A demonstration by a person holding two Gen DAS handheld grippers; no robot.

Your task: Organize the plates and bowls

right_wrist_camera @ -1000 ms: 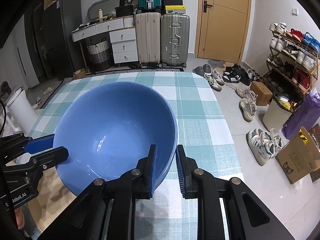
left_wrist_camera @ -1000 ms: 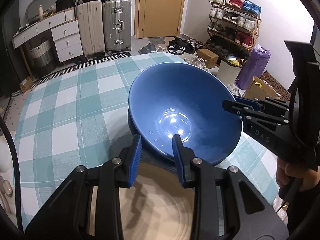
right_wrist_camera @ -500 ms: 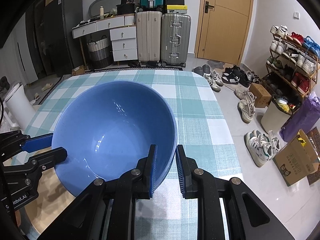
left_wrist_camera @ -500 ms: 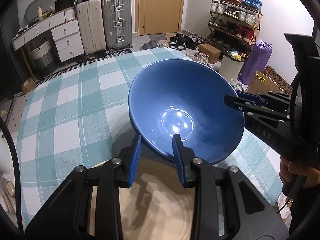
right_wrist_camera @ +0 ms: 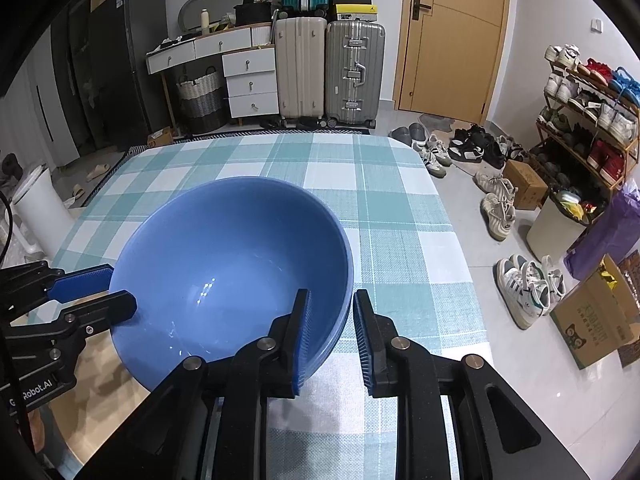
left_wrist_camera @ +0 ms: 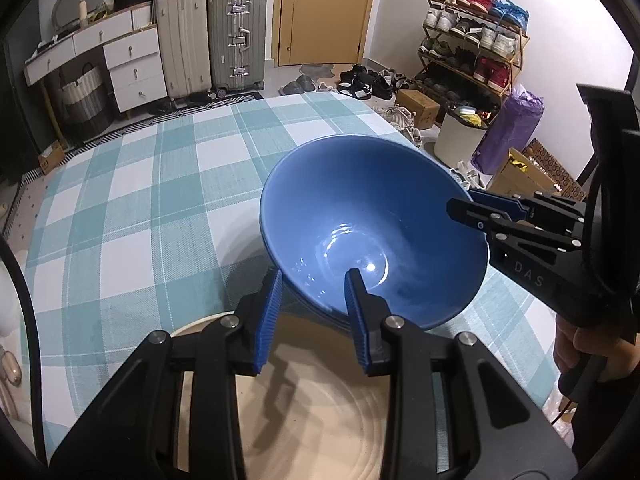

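The blue bowl (left_wrist_camera: 372, 232) sits nested in a second blue bowl near the worktop's (right_wrist_camera: 260, 156) right edge, its near rim over a beige plate (left_wrist_camera: 304, 412). The left gripper (left_wrist_camera: 314, 320) straddles the near rim, narrowly parted; whether its pads press, I cannot tell. The right gripper (right_wrist_camera: 330, 334) straddles the opposite rim; its jaws have just been opening, and a gap shows outside the wall. Only the left view shows the plate's ringed face and the hand (left_wrist_camera: 576, 344) on the right gripper's handle; only the right view shows the worktop's edge dropping to the floor and shoes (right_wrist_camera: 524, 284). Beyond the bowl the checked cloth (left_wrist_camera: 140, 200) lies bare.
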